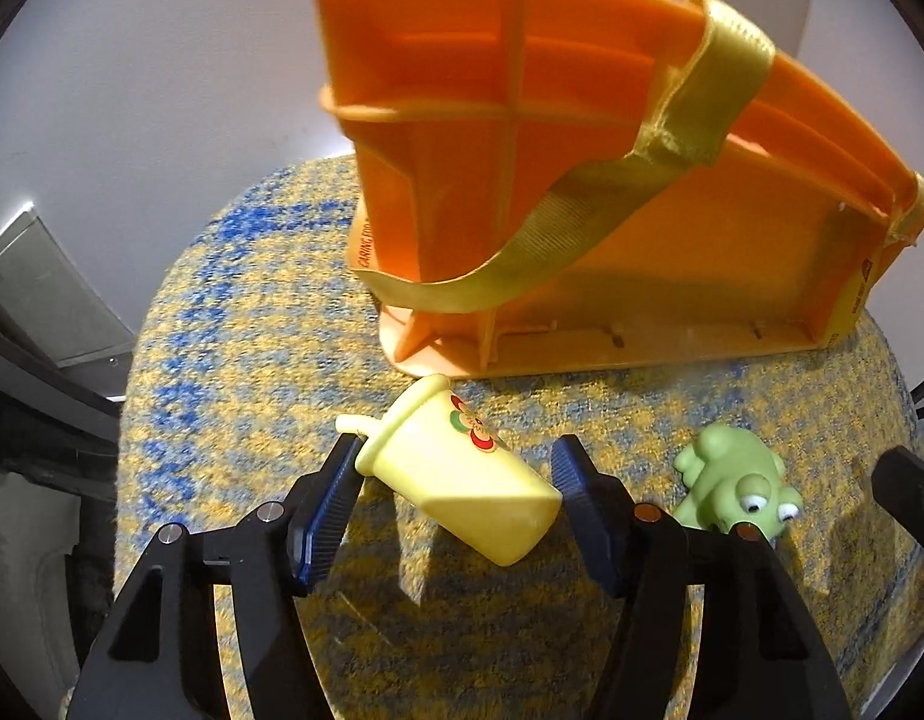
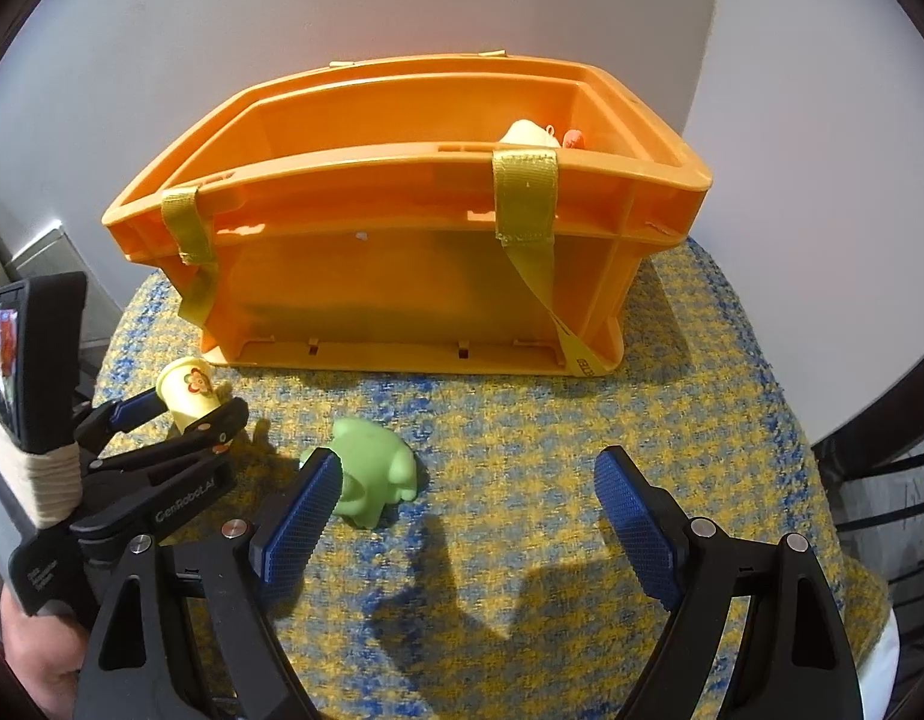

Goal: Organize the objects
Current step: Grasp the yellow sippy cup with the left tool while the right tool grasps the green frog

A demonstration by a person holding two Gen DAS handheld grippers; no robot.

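Round table (image 2: 672, 420), covered in yellow-and-blue woven cloth, set against a white wall. Orange plastic crate (image 2: 402, 276), upright at the table's far side, with yellow webbing straps (image 2: 525, 198) over its near rim; a pale item and an orange item show inside at its right end, too small to identify. Left gripper (image 1: 459, 480), black with blue ribbed pads, its jaws astride the yellow toy cup (image 1: 462, 474), both pads meeting it, one at the lid end, one at the base. Right gripper (image 2: 468, 510), jaws spread wide with nothing between them, above the cloth. The cup lies tipped just before the crate. Green toy frog (image 2: 372, 474) sits beside it on the cloth, touching nothing.
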